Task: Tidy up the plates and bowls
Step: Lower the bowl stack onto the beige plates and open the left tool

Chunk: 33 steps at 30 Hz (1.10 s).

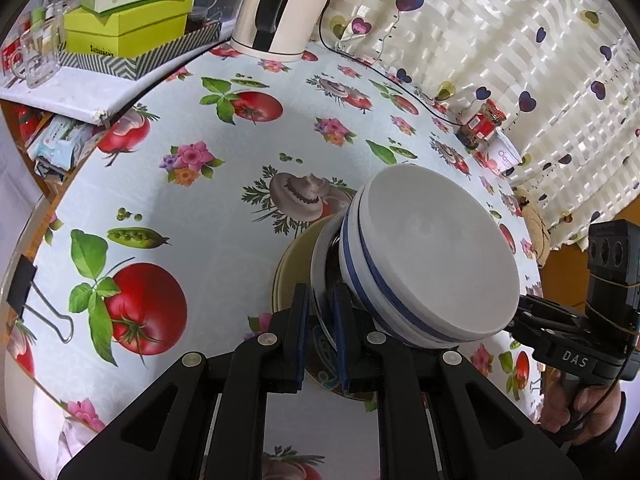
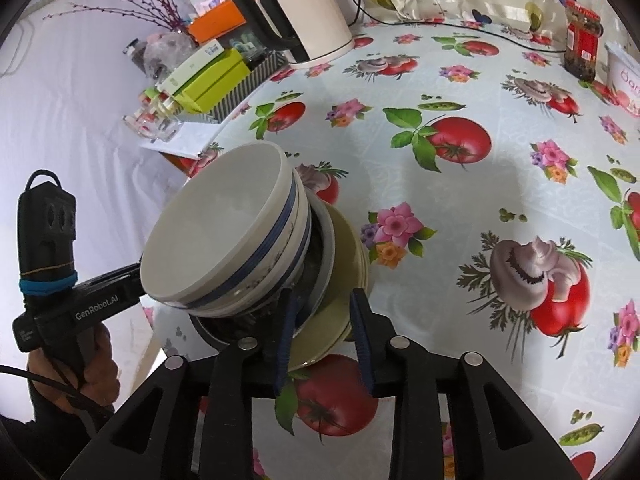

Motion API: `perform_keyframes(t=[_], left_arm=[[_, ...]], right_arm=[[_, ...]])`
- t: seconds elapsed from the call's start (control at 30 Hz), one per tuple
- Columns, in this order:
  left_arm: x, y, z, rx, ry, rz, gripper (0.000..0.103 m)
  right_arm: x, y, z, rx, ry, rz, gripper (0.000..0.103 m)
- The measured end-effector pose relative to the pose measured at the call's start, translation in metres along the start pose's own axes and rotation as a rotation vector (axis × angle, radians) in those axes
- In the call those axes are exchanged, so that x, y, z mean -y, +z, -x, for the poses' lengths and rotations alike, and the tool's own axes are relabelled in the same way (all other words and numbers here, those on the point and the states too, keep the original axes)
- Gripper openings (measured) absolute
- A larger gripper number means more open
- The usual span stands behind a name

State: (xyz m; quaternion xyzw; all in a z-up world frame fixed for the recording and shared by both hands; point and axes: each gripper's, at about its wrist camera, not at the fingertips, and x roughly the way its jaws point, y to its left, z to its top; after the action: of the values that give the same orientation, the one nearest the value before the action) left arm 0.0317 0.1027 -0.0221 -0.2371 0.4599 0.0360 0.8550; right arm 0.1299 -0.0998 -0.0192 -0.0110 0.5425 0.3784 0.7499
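Stacked near the edge of the round desk [image 2: 500, 208] in its tomato-and-mushroom oilcloth: white ceramic bowls with a blue band [image 1: 424, 256], nested on a white plate with a dark patterned centre [image 1: 320, 280], over olive-green plates [image 1: 292, 272] at the bottom. Left claw [image 1: 320, 304] clamped shut on the white plate's rim, blue pads pressing either side. Right claw [image 2: 324, 320] straddling the olive-green plates' rim [image 2: 340, 280] from the opposite side, pads parted and apparently not pinching it.

Looks like the stack just set down or about to be shifted.

Main risk: tipping. Tall bowls on shallow plates, gripped on one rim only; any lift or pull by the left claw alone would likely tilt the white plate and slide the bowls off toward the desk edge. Second risk: dragging the right claw away while a pad catches the green rim, skewing the pile. Safer to let go on the left gently, straight back.
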Motion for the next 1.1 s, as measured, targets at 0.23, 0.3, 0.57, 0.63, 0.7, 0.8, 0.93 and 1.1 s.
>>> perform_keyframes(t=[0.23, 0.3, 0.57, 0.63, 0.7, 0.8, 0.93, 1.1], left_arm=[[0.002, -0.006, 0.015, 0.038, 0.047, -0.021, 0.012], [0.004, -0.009, 0.021, 0.049, 0.055, -0.031, 0.012], [0.018, -0.024, 0.037, 0.086, 0.099, -0.079, 0.012], [0.022, -0.028, 0.038, 0.087, 0.11, -0.092, 0.012], [0.024, -0.031, 0.037, 0.086, 0.119, -0.1, 0.012], [0.027, -0.036, 0.037, 0.084, 0.139, -0.115, 0.012], [0.031, -0.044, 0.038, 0.091, 0.161, -0.138, 0.012], [0.032, -0.05, 0.034, 0.078, 0.157, -0.142, 0.012]], right_arm=[[-0.009, -0.007, 0.016, 0.03, -0.042, 0.04, 0.042], [-0.013, -0.01, 0.02, 0.039, -0.053, 0.06, 0.045], [-0.038, -0.028, 0.039, 0.079, -0.114, 0.148, 0.061], [-0.045, -0.033, 0.042, 0.088, -0.141, 0.178, 0.064], [-0.05, -0.037, 0.043, 0.093, -0.159, 0.198, 0.067], [-0.055, -0.043, 0.044, 0.097, -0.189, 0.217, 0.069], [-0.062, -0.051, 0.04, 0.092, -0.211, 0.242, 0.072], [-0.066, -0.058, 0.034, 0.083, -0.216, 0.25, 0.077]])
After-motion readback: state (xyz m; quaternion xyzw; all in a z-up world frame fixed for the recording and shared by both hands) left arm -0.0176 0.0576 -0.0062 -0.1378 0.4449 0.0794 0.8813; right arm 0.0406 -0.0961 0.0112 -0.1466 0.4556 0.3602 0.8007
